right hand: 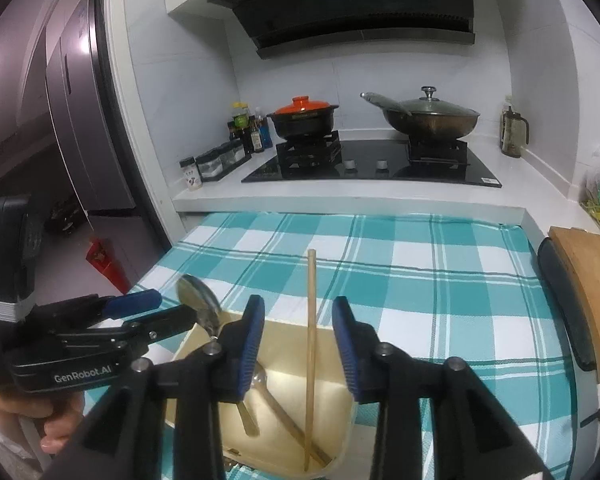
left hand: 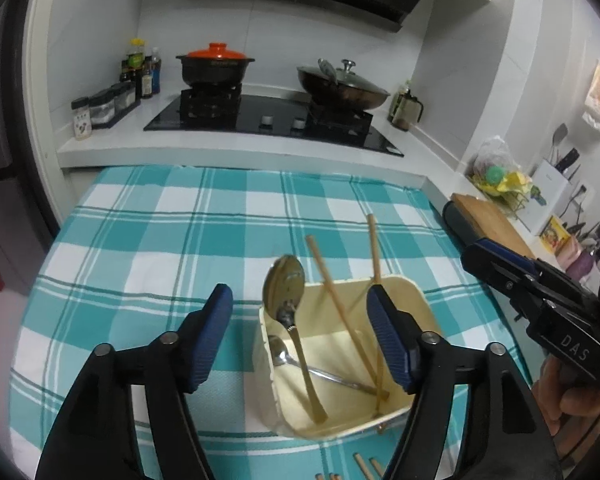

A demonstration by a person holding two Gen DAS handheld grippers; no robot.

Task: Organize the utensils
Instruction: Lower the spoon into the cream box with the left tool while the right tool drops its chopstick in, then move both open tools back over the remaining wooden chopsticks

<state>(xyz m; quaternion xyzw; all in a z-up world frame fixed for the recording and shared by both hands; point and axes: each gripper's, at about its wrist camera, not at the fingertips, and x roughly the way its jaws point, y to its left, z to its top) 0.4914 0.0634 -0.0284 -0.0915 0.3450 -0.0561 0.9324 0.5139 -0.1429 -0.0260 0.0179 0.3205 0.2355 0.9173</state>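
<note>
A cream bin (left hand: 404, 304) stands on the checked cloth (left hand: 140, 240) and holds the utensils: a big spoon (left hand: 286, 292) leaning on the left wall with its bowl above the rim, a smaller spoon (left hand: 280, 350) lying along the floor, and two chopsticks (left hand: 340, 312) slanting up past the far rim.

The left view shows both chopsticks, both spoons, and a few more stick ends (left hand: 364, 468) on the cloth just short of the bin. The right view shows one chopstick (right hand: 311, 344) clearly — the spoons are mostly hidden behind its left finger.

The left gripper (left hand: 300, 336) stands wide open, nothing pressed; the big spoon and one chopstick show in the gap between the fingers, the other chopstick passes behind the right pad (left hand: 384, 332).

The right gripper (right hand: 299, 348) is parted too, holding nothing — the chopstick rises in the gap between the pads, touching neither that I can see.
</note>
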